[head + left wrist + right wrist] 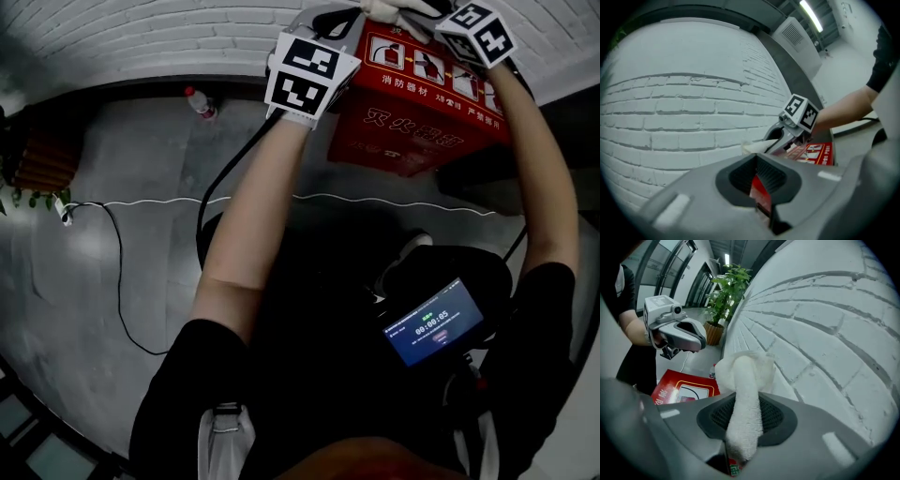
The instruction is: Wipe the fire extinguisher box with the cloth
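The red fire extinguisher box (412,122) stands on the floor against the white brick wall (141,37). My right gripper (427,7) is over its top back edge, shut on a rolled white cloth (743,380) that sticks out past the jaws; the box's top (679,387) lies below it. My left gripper (309,70) hangs at the box's upper left corner, above it. Its jaws stand almost together, and a thin slit shows the red box (759,190) beneath. In the left gripper view the right gripper (780,136) holds the cloth (757,147) close to the wall.
A plastic bottle (200,101) stands at the wall left of the box. A black cable (122,281) and a white cord (394,199) run over the grey floor. A potted plant (726,291) is further along the wall. A small screen (433,333) hangs at my chest.
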{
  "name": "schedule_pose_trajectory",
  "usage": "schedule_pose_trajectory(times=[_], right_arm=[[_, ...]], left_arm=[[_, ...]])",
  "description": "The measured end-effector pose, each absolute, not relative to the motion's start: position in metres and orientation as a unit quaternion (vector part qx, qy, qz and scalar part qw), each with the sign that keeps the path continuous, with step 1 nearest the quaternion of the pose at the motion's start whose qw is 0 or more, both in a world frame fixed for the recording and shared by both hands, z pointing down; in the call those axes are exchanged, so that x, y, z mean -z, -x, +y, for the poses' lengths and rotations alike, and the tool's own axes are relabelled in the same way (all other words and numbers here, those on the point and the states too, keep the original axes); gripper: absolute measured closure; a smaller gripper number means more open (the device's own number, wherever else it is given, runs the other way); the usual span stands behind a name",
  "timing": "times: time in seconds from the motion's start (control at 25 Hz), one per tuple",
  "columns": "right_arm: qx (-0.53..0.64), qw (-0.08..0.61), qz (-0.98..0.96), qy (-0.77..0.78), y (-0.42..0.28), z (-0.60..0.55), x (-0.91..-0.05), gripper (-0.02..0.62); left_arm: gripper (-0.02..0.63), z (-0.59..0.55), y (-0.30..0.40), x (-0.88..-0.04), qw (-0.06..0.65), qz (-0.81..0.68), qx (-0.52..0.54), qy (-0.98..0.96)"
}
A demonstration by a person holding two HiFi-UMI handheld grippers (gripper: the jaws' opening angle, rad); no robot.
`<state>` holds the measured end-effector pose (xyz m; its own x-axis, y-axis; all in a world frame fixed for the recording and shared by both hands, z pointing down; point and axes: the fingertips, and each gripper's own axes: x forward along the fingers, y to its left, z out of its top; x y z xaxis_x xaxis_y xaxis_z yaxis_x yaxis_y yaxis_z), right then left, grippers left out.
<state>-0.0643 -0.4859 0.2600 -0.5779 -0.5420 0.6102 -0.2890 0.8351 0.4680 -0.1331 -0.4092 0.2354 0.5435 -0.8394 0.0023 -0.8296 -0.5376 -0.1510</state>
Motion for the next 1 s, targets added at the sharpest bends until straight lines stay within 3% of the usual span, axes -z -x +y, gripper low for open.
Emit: schedule_pose_trajectory(times=[0.16, 1.0], right_arm=[[0.156, 0.423, -0.866, -0.217, 0.066, -0.49, -0.289, 0.491], [0.121, 0.408, -0.896, -0.123, 0.069, -0.363, -0.308, 0.5]], left_arm=[[0.606, -0.41, 0.13, -0.248, 0.051, 0.472, 0.04, 0.879], [0.606, -0.357, 0.11, -0.217, 0.043, 0.471, 0.007, 0.881]])
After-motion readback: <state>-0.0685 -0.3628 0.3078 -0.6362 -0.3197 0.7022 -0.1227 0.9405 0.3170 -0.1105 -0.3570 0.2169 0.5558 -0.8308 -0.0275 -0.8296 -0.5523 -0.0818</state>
